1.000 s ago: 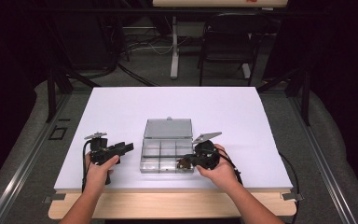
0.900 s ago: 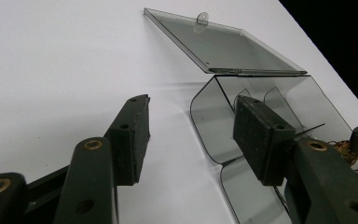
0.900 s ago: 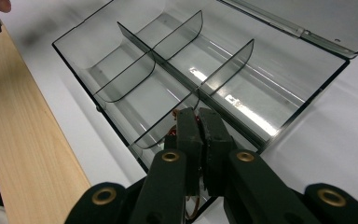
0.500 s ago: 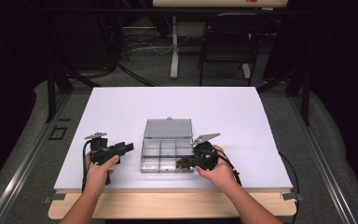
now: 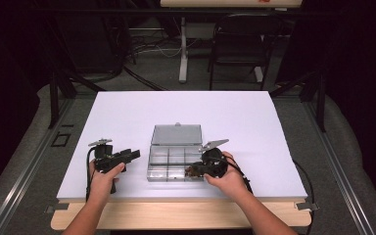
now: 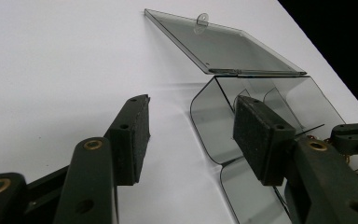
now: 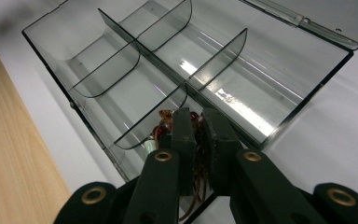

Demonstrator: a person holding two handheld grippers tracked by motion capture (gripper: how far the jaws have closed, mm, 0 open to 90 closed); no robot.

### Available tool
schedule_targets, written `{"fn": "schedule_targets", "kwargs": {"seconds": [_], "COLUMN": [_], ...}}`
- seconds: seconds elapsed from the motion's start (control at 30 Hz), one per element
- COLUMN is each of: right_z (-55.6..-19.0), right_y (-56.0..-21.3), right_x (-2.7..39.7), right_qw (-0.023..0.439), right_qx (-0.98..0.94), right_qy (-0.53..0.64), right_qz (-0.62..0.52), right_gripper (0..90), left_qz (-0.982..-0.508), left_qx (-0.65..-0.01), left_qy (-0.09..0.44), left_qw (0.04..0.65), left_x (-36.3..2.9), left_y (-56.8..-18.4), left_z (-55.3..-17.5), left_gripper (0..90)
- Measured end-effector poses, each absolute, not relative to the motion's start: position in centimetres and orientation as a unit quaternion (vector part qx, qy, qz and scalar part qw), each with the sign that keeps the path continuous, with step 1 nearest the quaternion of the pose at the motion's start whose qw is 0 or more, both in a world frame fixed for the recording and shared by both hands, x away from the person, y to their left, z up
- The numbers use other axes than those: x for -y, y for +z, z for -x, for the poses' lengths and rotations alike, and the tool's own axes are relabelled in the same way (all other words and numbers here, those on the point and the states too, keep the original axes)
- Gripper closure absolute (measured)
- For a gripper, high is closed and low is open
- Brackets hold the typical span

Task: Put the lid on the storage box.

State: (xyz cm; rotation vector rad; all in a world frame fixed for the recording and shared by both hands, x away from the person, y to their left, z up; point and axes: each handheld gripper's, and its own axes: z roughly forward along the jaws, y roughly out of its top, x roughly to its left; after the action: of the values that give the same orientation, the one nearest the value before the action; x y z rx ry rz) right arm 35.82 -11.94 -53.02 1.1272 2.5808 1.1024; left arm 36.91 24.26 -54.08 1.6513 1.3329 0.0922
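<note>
Your left gripper (image 5: 127,156) rests low over the white tabletop (image 5: 127,112), just beside the left wall of the clear smoky-grey plastic compartment box (image 5: 169,166), with your left hand (image 5: 105,175) wrapped around its body. Its jaws stand wide apart with nothing between them; in the left gripper view the two black padded fingers (image 6: 133,130) frame bare table on one side and the box's rounded corner (image 6: 209,121) on the other. That box sits near the table's front edge, between your two hands, with its flat hinged lid (image 5: 176,133) thrown open and lying back on the far side; curved dividers (image 7: 161,25) split the tray into several compartments. Your right gripper (image 5: 192,171) reaches into the box's front right compartment, your right hand (image 5: 227,178) behind it. In the right gripper view its jaws are nearly together, pinching a small tangle of reddish-brown beads on thin brown cord (image 7: 163,122), which hangs down into that compartment beside a divider. Strands of the cord trail below the fingers.
</note>
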Motion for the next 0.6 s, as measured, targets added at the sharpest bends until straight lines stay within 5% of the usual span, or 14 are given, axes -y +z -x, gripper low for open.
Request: {"fn": "schedule_targets", "kwargs": {"seconds": [0.6], "right_z": [-36.2], "right_y": [-51.3], "right_x": [12.6], "right_qw": [0.067], "right_qx": [-0.837], "right_qy": [0.393], "right_qz": [-0.376], "right_gripper": [76.5], "left_qz": [-0.678], "left_qx": [-0.547], "left_qy": [0.043], "left_qw": [0.489], "left_x": [-24.3], "left_y": [-54.0], "left_z": [-36.9], "left_gripper": [46.3]}}
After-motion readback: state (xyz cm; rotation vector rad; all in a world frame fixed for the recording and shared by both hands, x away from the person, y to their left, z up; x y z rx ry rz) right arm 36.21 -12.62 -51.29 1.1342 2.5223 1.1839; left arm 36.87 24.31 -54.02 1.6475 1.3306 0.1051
